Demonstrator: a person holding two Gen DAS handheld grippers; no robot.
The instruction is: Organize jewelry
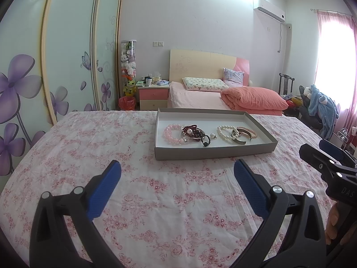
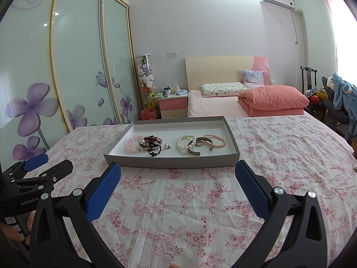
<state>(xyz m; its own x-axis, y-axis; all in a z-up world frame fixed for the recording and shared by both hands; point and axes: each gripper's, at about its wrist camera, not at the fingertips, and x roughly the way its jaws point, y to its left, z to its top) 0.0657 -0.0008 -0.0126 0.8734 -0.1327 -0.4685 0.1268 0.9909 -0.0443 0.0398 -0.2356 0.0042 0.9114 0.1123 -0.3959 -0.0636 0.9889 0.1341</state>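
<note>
A grey shallow tray (image 1: 214,151) (image 2: 169,163) lies on the floral tablecloth and holds jewelry. In it are a pink bead bracelet (image 1: 171,133) (image 2: 131,145), a dark red bead bracelet (image 1: 193,130) (image 2: 151,142), a black bead ring (image 1: 205,141), a white pearl bracelet (image 1: 224,134) (image 2: 184,144), metal cuffs (image 1: 239,136) (image 2: 197,146) and a thin pink bracelet (image 2: 217,141). My left gripper (image 1: 177,169) is open and empty, in front of the tray. My right gripper (image 2: 178,172) is open and empty, just short of the tray's near edge.
The table is covered by a pink floral cloth (image 1: 156,201) (image 2: 279,156). Behind it stand a bed (image 1: 212,93), a nightstand (image 1: 152,95) and a sliding wardrobe (image 1: 67,55). A small object (image 2: 354,168) lies at the cloth's right edge.
</note>
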